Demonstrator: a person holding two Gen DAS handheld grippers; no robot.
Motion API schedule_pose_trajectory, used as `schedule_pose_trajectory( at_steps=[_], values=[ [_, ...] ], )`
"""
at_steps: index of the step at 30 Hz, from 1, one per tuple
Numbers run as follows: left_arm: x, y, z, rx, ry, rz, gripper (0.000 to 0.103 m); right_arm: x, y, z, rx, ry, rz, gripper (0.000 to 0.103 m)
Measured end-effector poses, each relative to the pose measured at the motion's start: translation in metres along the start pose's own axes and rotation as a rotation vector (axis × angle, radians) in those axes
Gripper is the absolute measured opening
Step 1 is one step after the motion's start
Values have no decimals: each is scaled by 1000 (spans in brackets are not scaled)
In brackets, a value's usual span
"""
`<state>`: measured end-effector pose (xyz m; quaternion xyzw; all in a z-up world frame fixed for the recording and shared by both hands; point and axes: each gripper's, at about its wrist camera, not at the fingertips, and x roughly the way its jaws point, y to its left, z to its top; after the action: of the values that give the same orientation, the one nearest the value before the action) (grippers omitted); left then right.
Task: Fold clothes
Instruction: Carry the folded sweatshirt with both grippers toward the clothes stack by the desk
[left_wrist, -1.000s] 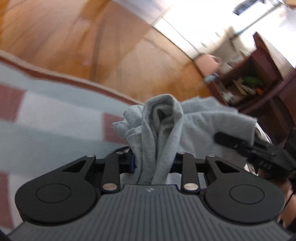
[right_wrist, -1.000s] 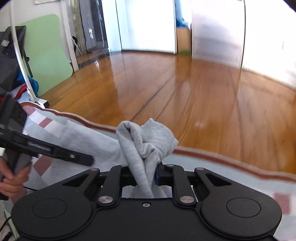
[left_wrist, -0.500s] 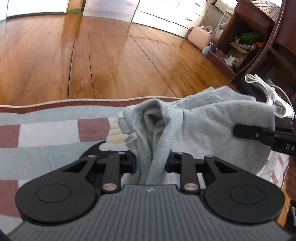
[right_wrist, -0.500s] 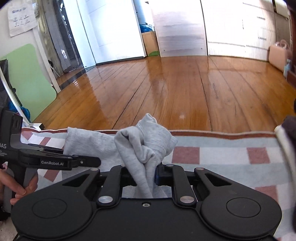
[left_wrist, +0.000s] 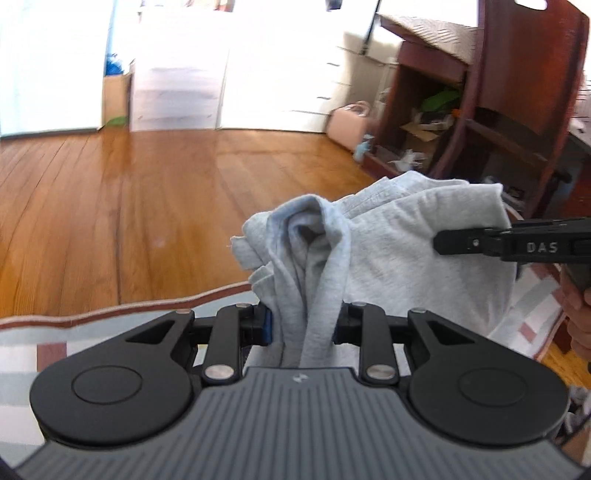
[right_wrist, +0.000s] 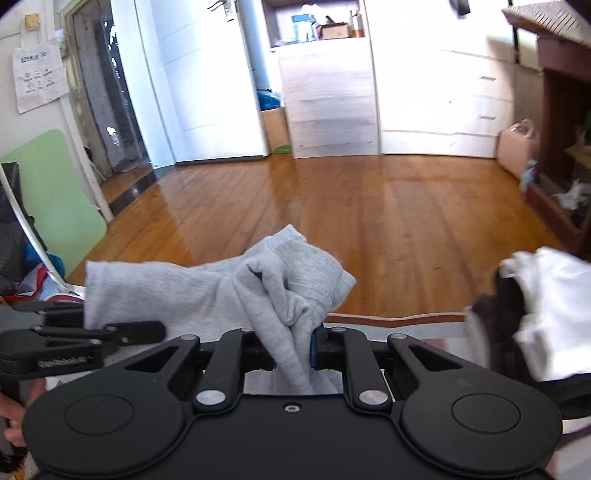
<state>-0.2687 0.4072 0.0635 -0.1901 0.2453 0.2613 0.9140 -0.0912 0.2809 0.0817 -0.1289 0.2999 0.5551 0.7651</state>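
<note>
A light grey garment (left_wrist: 388, 243) hangs stretched between my two grippers, lifted above a checked rug (left_wrist: 33, 350). My left gripper (left_wrist: 301, 323) is shut on one bunched end of it. My right gripper (right_wrist: 293, 349) is shut on the other bunched end (right_wrist: 291, 280). In the left wrist view the right gripper's black body (left_wrist: 517, 245) enters from the right edge, held by a hand (left_wrist: 580, 317). The right wrist view has the left gripper (right_wrist: 74, 345) at the lower left, beside the cloth's flat span.
Wooden floor (right_wrist: 369, 206) stretches ahead to white cabinets and doors. A dark wooden shelf unit (left_wrist: 461, 122) with clutter stands at the right. White and dark clothes (right_wrist: 546, 314) lie at the right of the right wrist view. A green board (right_wrist: 48, 199) leans at the left.
Both grippers have lifted and tilted upward with the garment; more of the room and far wall shows, less of the rug. Both stay shut on the cloth.
</note>
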Motion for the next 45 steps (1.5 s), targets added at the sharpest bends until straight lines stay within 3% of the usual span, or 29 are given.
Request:
schedule_pose_trajectory(
  at_steps=[9,17,25,33,37,45],
  values=[
    [-12,-97,44,175,-55,-105,25,-103,-39,23,-64,-60,-141,18],
    [46,-175,68,248,59,-203,25,-138,-107,13,-81,-9,-306,18],
    [112,-225,85,288,97,-230,25,-132,-184,28,-93,41,-362,18],
    [180,-258,107,288,162,-247,25,-93,-248,68,-164,190,-392,18],
    [212,-263,120,281,193,-287,25,-81,-287,82,-75,225,-380,18],
    [266,-270,146,264,206,-357,25,-60,-361,94,96,174,-345,18]
  ],
)
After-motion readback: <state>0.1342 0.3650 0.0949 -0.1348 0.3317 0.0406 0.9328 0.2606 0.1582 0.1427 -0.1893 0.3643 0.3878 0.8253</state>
